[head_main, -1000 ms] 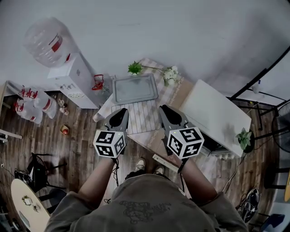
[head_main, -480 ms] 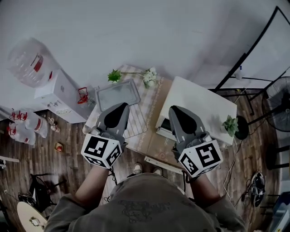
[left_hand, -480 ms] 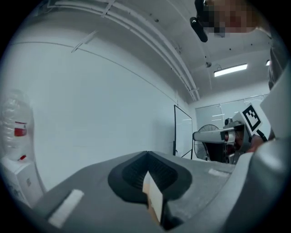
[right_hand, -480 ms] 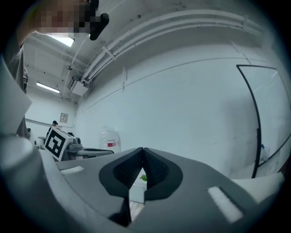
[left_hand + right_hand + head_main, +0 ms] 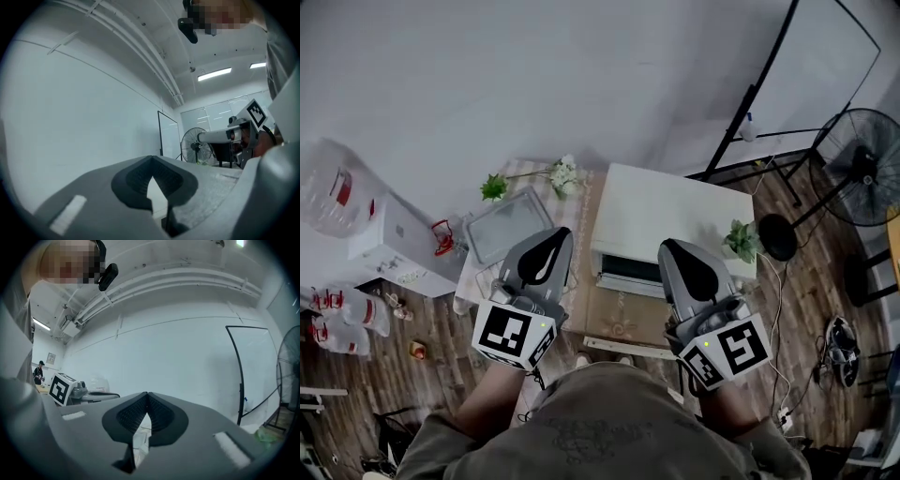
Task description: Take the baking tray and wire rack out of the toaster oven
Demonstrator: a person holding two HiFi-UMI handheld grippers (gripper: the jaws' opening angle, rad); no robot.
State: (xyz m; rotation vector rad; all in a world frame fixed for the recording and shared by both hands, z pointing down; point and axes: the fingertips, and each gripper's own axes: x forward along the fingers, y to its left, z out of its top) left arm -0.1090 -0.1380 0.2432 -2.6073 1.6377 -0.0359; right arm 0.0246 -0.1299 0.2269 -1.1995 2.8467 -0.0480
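The white toaster oven (image 5: 670, 214) stands on the table with its dark mouth (image 5: 630, 268) facing me and the door down. The grey baking tray (image 5: 508, 225) lies on the striped cloth left of it, outside the oven. The wire rack sits below my left gripper and is mostly hidden by it. My left gripper (image 5: 547, 242) hovers high over the cloth, shut and holding nothing, its tips meeting (image 5: 151, 157). My right gripper (image 5: 673, 247) hangs in front of the oven mouth, also shut and holding nothing (image 5: 147, 393). Both point level at the white wall.
A water dispenser (image 5: 380, 234) with a big bottle (image 5: 323, 192) stands at the left. White flowers (image 5: 563, 173) and a green sprig (image 5: 494, 186) sit behind the tray. A potted plant (image 5: 741, 240), a black frame (image 5: 752, 98) and a floor fan (image 5: 862, 169) are at the right.
Both grippers have lifted away from the table and come closer to the head camera. The head view has swung to the right, bringing the oven to the middle.
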